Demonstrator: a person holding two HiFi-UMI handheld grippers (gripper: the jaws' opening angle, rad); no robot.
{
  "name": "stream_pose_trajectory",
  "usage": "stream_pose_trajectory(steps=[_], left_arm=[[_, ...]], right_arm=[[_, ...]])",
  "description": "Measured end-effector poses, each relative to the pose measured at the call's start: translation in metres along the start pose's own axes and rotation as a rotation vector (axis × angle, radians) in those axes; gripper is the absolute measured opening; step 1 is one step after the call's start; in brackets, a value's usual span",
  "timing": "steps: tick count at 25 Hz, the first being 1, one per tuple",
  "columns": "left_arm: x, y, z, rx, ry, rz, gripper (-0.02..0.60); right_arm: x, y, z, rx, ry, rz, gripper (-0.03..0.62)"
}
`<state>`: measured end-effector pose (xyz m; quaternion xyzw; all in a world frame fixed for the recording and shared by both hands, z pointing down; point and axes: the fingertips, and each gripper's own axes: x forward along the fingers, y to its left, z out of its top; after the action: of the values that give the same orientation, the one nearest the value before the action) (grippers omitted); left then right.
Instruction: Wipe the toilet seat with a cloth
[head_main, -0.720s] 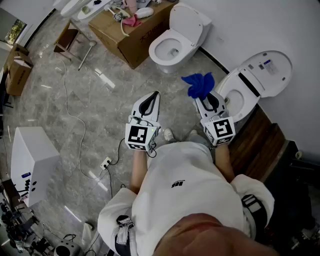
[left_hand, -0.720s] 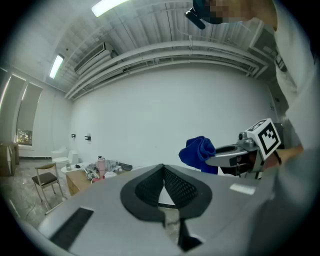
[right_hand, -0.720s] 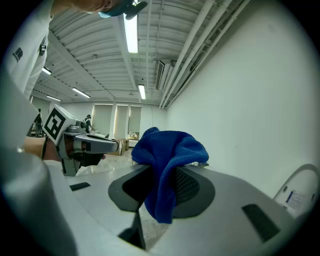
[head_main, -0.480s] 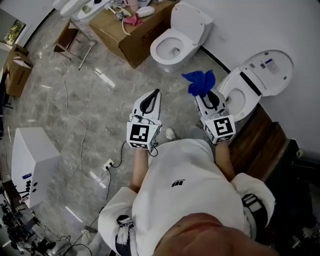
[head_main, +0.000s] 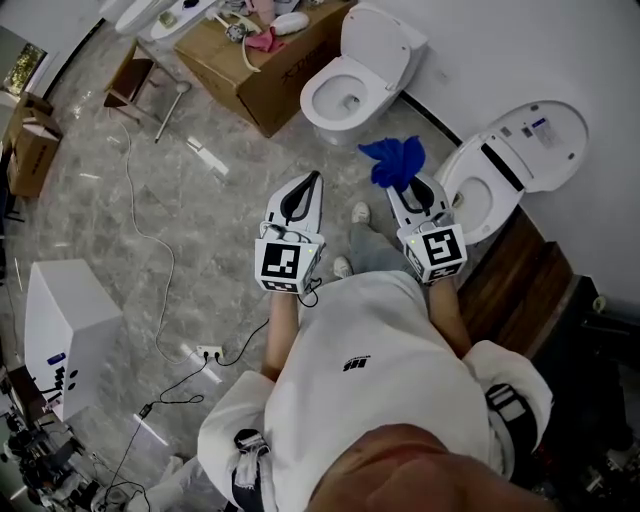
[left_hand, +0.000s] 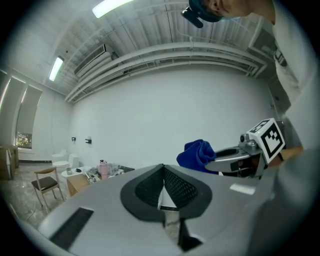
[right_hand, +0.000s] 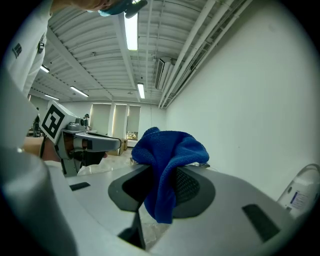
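Observation:
My right gripper (head_main: 408, 188) is shut on a blue cloth (head_main: 394, 160), which bunches over its tip and hangs between the pads (right_hand: 165, 175). It is held in the air, left of a white toilet (head_main: 478, 196) whose lid (head_main: 537, 132) is up and whose seat is down. My left gripper (head_main: 308, 184) is shut with nothing in it, level with the right one over the floor. In the left gripper view the cloth (left_hand: 196, 154) shows beside the right gripper (left_hand: 220, 156).
A second white toilet (head_main: 352, 80) stands at the wall further back, next to a cardboard box (head_main: 260, 70) of odds and ends. A power strip and cable (head_main: 205, 352) lie on the marble floor at left, near a white unit (head_main: 55, 325). A dark wooden platform (head_main: 520, 285) lies beside the near toilet.
Both grippers have drifted slightly up and forward, the cloth with the right one. The person has stepped: a foot now shows between the grippers.

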<state>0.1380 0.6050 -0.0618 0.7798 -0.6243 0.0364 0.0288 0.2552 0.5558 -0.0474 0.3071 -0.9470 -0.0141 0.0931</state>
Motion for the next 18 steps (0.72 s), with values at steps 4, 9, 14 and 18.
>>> stream_pose_trajectory(steps=[4, 9, 14, 18], left_arm=[[0.019, 0.012, -0.002, -0.002, 0.006, 0.006, 0.011], [0.052, 0.032, -0.005, 0.000, 0.022, 0.021, 0.011], [0.096, 0.057, -0.003, 0.001, 0.032, 0.035, 0.011], [0.134, 0.075, 0.001, 0.001, 0.044, 0.047, 0.011]], right_arm=[[0.021, -0.012, -0.001, 0.004, 0.000, 0.009, 0.101], [0.057, -0.033, -0.002, 0.018, 0.003, 0.026, 0.101], [0.101, -0.061, 0.003, 0.034, -0.008, 0.048, 0.101], [0.135, -0.089, 0.006, 0.039, -0.005, 0.063, 0.101]])
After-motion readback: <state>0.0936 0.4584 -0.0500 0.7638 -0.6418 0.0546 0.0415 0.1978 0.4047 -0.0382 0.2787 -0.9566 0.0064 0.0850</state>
